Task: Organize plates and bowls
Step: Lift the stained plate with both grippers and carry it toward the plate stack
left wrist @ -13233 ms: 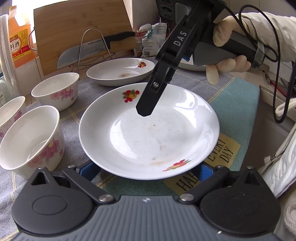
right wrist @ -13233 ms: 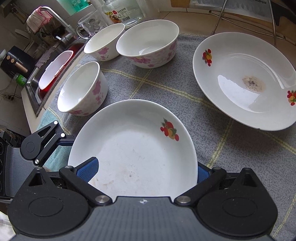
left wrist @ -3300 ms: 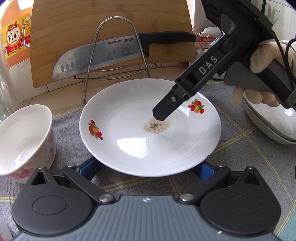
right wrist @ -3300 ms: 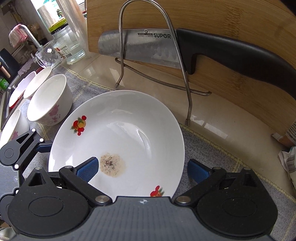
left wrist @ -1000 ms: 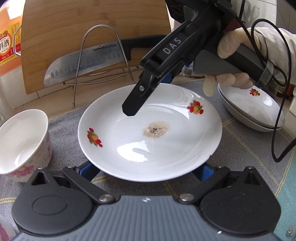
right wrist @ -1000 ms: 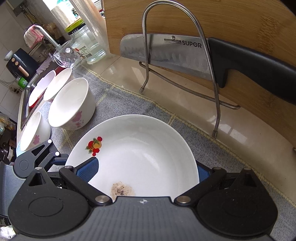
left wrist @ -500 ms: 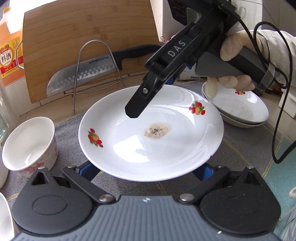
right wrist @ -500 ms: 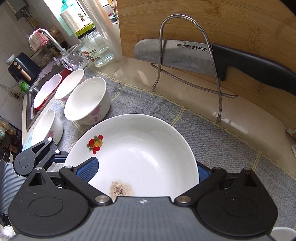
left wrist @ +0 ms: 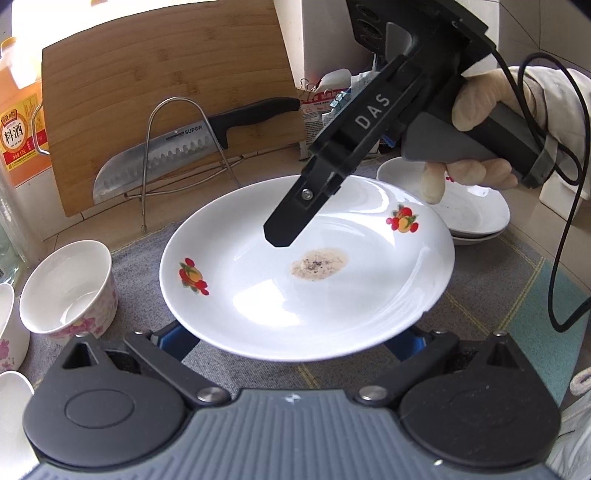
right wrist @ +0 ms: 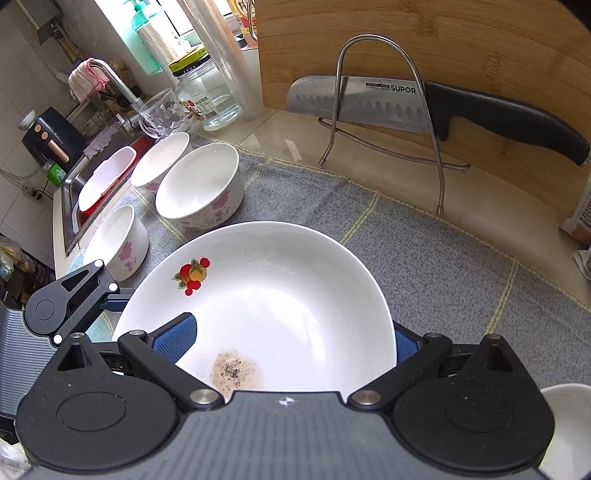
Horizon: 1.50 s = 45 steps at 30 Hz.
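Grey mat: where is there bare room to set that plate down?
The grey mat is bare between the knife stand and the plate, right of the bowls. The left is crowded with those bowls; stacked plates fill the far right.

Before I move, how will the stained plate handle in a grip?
The stained plate looks glazed and glossy, so it is probably slippery. It seems to be rigid ceramic, likely to chip if knocked against the stacked plates.

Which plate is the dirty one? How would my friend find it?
Look at the grey mat in front of the wooden cutting board. The big white plate there has fruit pictures on it. Unlike the stacked plates behind, it has a brown speckled smear in the middle.
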### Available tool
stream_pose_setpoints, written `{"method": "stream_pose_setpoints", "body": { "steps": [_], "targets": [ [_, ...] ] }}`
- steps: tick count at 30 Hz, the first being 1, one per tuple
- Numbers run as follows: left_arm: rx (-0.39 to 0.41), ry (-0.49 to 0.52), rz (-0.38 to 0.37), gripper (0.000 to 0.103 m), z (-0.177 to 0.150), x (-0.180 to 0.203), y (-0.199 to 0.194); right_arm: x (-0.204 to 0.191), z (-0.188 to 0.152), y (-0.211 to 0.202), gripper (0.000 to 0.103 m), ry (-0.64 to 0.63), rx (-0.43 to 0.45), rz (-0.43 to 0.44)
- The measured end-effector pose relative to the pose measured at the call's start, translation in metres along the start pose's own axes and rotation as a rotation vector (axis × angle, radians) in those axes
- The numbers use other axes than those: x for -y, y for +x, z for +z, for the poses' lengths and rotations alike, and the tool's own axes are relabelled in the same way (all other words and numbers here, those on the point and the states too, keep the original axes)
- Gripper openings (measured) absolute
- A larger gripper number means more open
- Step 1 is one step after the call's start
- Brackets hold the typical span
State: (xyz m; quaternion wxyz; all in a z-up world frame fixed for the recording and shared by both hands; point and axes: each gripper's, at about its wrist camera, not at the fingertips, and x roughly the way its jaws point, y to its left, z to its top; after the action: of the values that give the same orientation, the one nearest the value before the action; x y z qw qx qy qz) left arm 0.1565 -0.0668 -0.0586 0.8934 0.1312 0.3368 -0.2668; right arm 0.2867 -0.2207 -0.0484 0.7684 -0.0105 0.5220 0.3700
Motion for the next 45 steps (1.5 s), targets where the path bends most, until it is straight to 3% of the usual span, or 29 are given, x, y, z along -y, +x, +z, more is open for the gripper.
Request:
{"method": "stream_pose_setpoints", "body": {
  "steps": [19, 45],
  "targets": [
    [0.01, 0.091, -0.055, 0.102, 0.016, 0.038, -0.005, 0.009, -0.038, -0.043, 0.103, 0.061, 0.063, -0.046],
    [0.003, 0.201, -0.187, 0.102, 0.052, 0.088, 0.038, 0.075, -0.097, -0.097, 0.103, 0.213, 0.118, -0.13]
  ]
}}
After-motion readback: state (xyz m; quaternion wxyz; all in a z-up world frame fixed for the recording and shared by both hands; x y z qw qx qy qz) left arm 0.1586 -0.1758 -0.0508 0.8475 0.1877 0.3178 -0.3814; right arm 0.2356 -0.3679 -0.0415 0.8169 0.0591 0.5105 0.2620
